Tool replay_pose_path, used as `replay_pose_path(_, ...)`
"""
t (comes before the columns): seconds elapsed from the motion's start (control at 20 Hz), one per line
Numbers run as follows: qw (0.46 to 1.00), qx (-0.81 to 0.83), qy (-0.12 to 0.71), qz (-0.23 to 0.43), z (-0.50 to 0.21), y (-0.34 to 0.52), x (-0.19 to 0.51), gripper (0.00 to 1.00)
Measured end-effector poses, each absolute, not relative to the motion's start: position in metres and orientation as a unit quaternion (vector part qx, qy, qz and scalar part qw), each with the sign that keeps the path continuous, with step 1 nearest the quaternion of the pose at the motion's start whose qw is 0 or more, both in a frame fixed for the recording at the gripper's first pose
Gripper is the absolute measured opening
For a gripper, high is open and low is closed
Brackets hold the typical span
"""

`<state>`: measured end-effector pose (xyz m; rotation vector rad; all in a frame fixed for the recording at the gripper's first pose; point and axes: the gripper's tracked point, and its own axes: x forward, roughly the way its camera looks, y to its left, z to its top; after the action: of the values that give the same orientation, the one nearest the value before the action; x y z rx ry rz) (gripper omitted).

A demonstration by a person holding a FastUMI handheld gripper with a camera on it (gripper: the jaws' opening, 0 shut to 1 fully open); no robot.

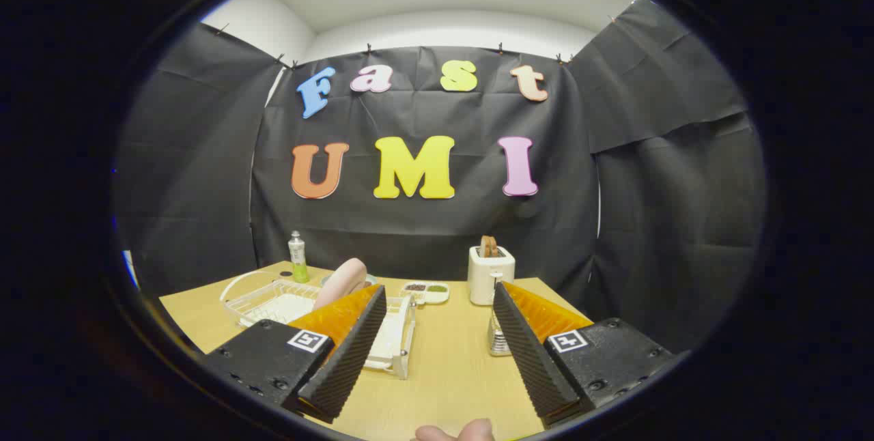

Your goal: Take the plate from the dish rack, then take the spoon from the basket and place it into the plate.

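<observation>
My gripper [437,359] is open above the near part of the wooden table [450,373], with nothing between its fingers. A pink plate [341,282] stands on edge in the white dish rack [399,335], just beyond the left finger [345,352], which hides part of the rack. A small metal mesh basket [497,340] stands beyond the right finger [526,352] and is mostly hidden by it. I cannot make out the spoon.
A white wire tray [263,299] sits left of the rack, with a green bottle [298,258] behind it. A toaster [490,274] holding bread and a small divided dish [425,291] stand at the back. A person's fingertips [454,433] show below the gripper.
</observation>
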<state>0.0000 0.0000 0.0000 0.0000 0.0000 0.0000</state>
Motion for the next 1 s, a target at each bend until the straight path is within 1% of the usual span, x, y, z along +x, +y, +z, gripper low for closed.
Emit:
replay_pose_path(0.5, 1.0, 0.006, -0.008, 0.001, 0.006, 0.01, -0.007, 1.0)
replay_pose_path(1.0, 1.0, 0.005, -0.009, 0.007, 0.014, 0.019, 0.001, 1.0)
